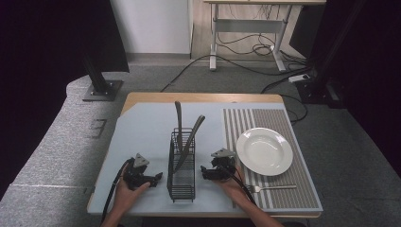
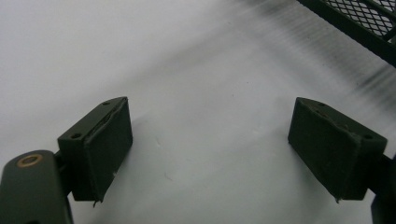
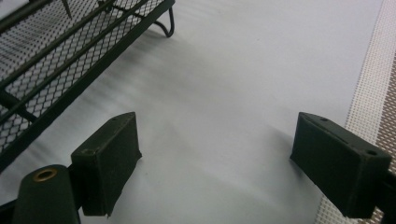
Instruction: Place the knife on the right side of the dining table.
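Both grippers rest on the desk, 1 on each side of the wire rack, jaws spread and empty.

The black wire rack (image 1: pixel 181 165) stands in the middle of the pale blue desk (image 1: pixel 142 132), with 2 dark utensils (image 1: pixel 185 135) leaning up out of its far end. The left gripper (image 1: pixel 156 178) lies just left of the rack, and its own view shows the jaws wide apart over bare desk, nothing between them, the rack's mesh (image 2: pixel 369 18) at the upper right. The right gripper (image 1: pixel 204 171) lies just right of the rack, its jaws equally wide and empty, with the rack's mesh (image 3: pixel 60 51) to its left. Further right of the rack, a striped placemat (image 1: pixel 274 156) carries a white plate (image 1: pixel 264 151), and a fork (image 1: pixel 272 187) lies on the mat's near part.
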Tool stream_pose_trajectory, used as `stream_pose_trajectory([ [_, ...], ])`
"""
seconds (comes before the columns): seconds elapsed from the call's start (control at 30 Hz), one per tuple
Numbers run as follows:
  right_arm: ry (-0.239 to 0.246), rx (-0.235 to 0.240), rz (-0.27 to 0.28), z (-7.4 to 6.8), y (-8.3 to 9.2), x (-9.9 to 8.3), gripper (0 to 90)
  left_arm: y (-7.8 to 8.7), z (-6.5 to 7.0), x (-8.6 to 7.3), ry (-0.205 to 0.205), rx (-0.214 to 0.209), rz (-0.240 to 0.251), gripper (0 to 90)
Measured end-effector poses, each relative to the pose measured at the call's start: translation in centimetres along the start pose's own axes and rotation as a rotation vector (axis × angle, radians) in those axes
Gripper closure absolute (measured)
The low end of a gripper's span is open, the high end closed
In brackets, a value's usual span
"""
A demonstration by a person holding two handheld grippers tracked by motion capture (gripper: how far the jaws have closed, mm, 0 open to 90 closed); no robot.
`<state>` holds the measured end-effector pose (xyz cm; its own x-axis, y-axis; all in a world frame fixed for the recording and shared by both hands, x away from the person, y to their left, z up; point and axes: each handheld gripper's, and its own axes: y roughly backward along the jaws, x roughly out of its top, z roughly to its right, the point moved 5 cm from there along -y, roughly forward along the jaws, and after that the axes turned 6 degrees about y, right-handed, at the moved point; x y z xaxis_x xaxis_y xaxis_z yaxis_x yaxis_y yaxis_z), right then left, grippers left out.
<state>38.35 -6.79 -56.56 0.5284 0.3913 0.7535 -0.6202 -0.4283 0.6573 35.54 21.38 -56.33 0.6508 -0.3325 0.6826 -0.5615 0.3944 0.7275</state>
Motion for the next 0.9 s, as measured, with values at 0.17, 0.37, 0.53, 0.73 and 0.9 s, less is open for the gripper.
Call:
stream_pose_trajectory([
  [0.17, -0.024, 0.016, 0.001, 0.2, 0.2, 0.1, 14.6, 0.0, 0.0, 0.0, 0.000, 0.000, 0.000, 13.1],
  [0.37, -0.020, 0.010, 0.046, 0.3, 1.3, 0.9, 15.0, 0.0, 0.0, 0.0, 0.001, 0.001, 0.001, 13.1],
  [0.53, -0.060, 0.052, 0.070, 0.9, 2.7, 1.8, 15.1, 0.0, 0.0, 0.0, 0.000, 0.001, 0.001, 13.1],
  [0.73, -0.076, 0.054, 0.124, 1.5, 4.3, 3.1, 15.3, 0.0, 0.0, 0.0, 0.001, 0.000, 0.000, 13.1],
  [0.9, -0.056, 0.058, 0.204, 1.5, 6.5, 5.1, 16.6, 0.0, 0.0, 0.0, 0.001, -0.001, 0.000, 13.1],
])
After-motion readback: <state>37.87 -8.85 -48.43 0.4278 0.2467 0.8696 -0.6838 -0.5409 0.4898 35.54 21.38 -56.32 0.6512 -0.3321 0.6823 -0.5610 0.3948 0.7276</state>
